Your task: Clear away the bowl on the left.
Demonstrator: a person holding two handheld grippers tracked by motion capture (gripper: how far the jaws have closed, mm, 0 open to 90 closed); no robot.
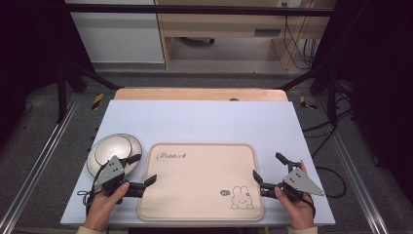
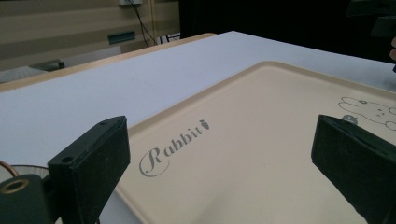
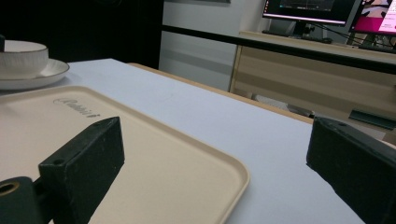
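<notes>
High view: one beige tray (image 1: 199,180) is laid flat on the white table cover (image 1: 204,117), long axis left to right, between the two grippers. Left gripper (image 1: 144,171) is held at the tray's left edge, jaws spread, nothing grasped; right gripper (image 1: 268,168) at the right edge, likewise spread and empty. Each is judged about equally near its own edge. One bowl (image 1: 113,149) is seen stacked on one plate (image 1: 136,146), just beyond the left gripper, beside the tray's left rim. Count: trays one, bowls one, plates one, grippers two.
</notes>
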